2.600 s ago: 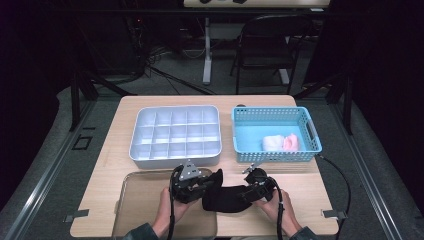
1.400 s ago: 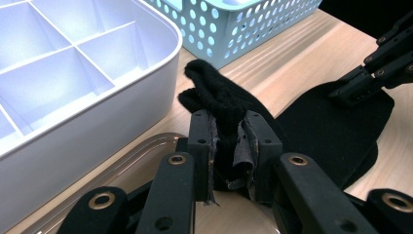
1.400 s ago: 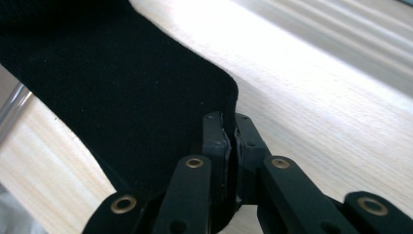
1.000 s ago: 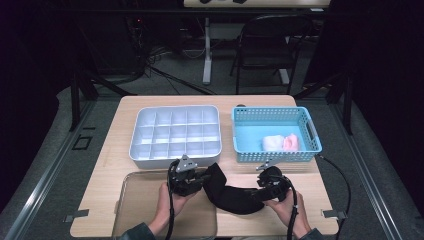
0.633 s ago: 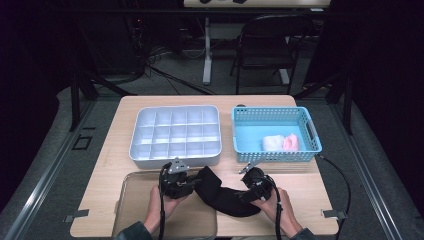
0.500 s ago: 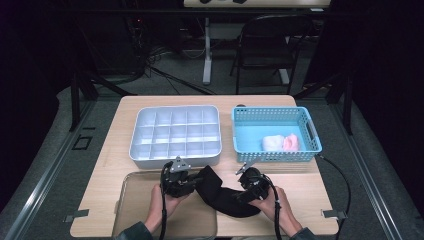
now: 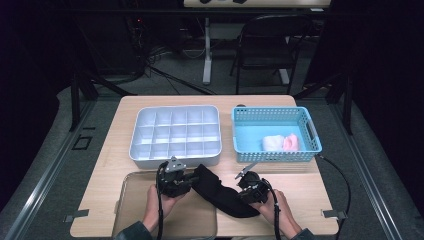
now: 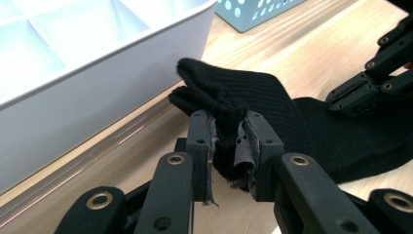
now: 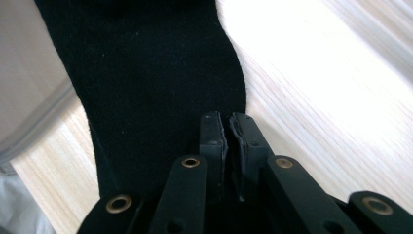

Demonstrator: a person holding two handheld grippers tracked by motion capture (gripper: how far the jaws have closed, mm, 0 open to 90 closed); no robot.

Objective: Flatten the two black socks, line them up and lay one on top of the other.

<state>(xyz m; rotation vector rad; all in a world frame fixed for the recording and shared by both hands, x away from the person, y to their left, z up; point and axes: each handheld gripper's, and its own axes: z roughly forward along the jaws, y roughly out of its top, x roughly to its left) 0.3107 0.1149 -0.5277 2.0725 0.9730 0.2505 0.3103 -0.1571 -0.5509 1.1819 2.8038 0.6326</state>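
Observation:
A black sock (image 7: 220, 192) lies stretched across the table's front between my two grippers. My left gripper (image 7: 187, 181) is shut on the sock's left end; in the left gripper view its pads (image 8: 226, 122) pinch a bunched fold of the knit (image 8: 272, 97). At the sock's right end, my right gripper (image 7: 245, 192) has just been closing. Its jaws (image 9: 228, 122) now stand together at the edge of the black fabric (image 9: 156, 73), with a thin layer caught between them. The right gripper (image 8: 360, 92) also shows far off in the left gripper view.
A white compartment tray (image 7: 175, 132) stands just behind the left gripper. To its right is a blue basket (image 7: 275, 150) holding a white bundle (image 7: 273, 142) and a pink one (image 7: 292, 142). A clear shallow tray (image 7: 135, 210) sits at the front left under the left hand.
The right gripper has come in leftwards and down onto the sock's right end, and its jaws have closed there. The left gripper has kept its hold and hardly moved.

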